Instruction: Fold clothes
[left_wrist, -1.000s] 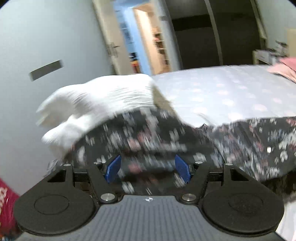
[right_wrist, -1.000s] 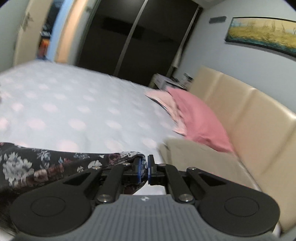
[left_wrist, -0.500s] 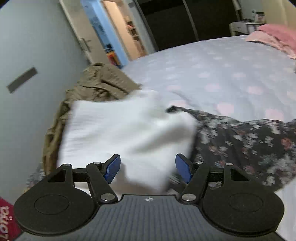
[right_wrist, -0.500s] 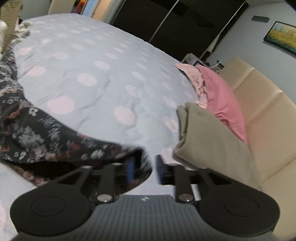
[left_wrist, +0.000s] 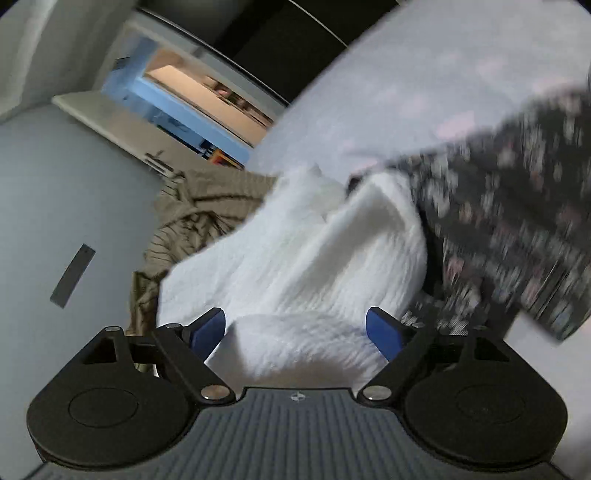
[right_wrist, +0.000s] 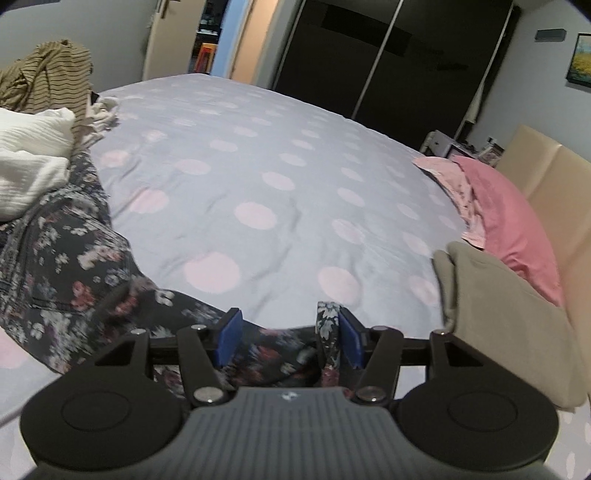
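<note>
A dark floral garment (right_wrist: 70, 266) lies on the bed's near left; its edge runs under my right gripper (right_wrist: 290, 338), which is open, a fold of the fabric resting against the right finger. In the tilted left wrist view the same floral garment (left_wrist: 509, 229) is blurred at the right. My left gripper (left_wrist: 295, 328) is open, with a white knit garment (left_wrist: 314, 258) lying between and beyond its blue pads. That white garment (right_wrist: 29, 158) shows at the left edge of the right wrist view.
A striped olive garment (left_wrist: 192, 218) is heaped behind the white one, also as the striped heap (right_wrist: 48, 81). A folded beige garment (right_wrist: 495, 306), pink pillows (right_wrist: 506, 214) and a cream headboard (right_wrist: 554, 177) stand on the right. The dotted bedsheet (right_wrist: 277, 166) spreads across the middle.
My right gripper opened and let go of the floral garment's edge. My left gripper stayed open, rolled sideways and came closer to the white garment.
</note>
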